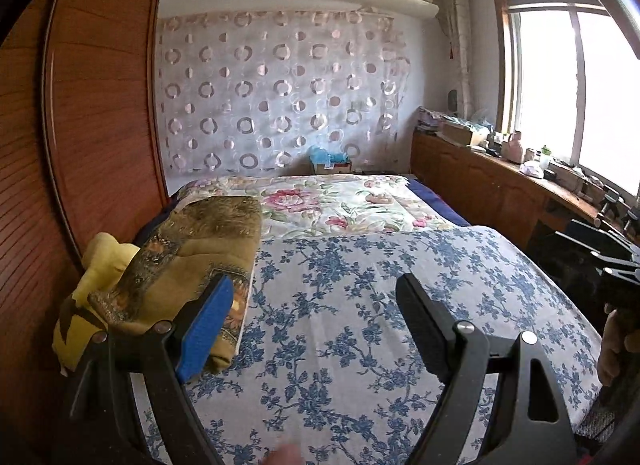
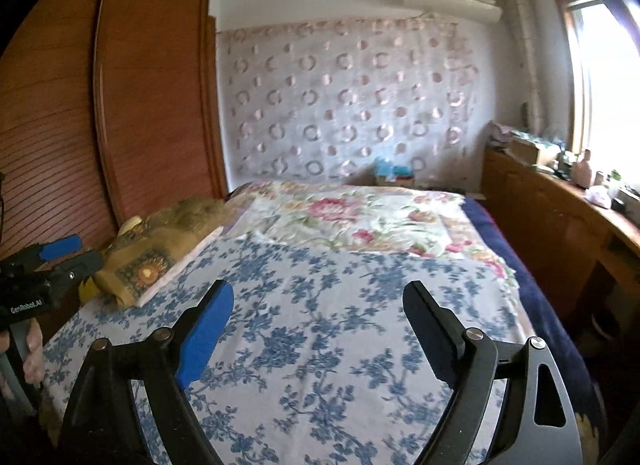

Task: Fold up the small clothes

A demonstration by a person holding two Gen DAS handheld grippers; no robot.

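A folded ochre cloth with a brown pattern (image 1: 192, 249) lies on the left side of the bed, seen again in the right wrist view (image 2: 160, 249). A yellow cloth (image 1: 104, 261) bunches against its left edge. My left gripper (image 1: 314, 283) hangs open over the blue-flowered sheet (image 1: 352, 265), its blue pad just right of the ochre cloth's near corner, with nothing between the fingers. My right gripper (image 2: 318, 289) is open too, over the bare middle of the sheet (image 2: 328, 305), and holds nothing. The left gripper (image 2: 90, 250) shows at the left edge, near the ochre cloth.
A pink-flowered quilt (image 1: 340, 201) covers the far half of the bed. A wooden wardrobe (image 1: 100, 105) stands close along the left side. A low cabinet (image 1: 480, 181) cluttered with bottles and boxes runs under the window on the right. A hand (image 1: 612, 341) shows at the right edge.
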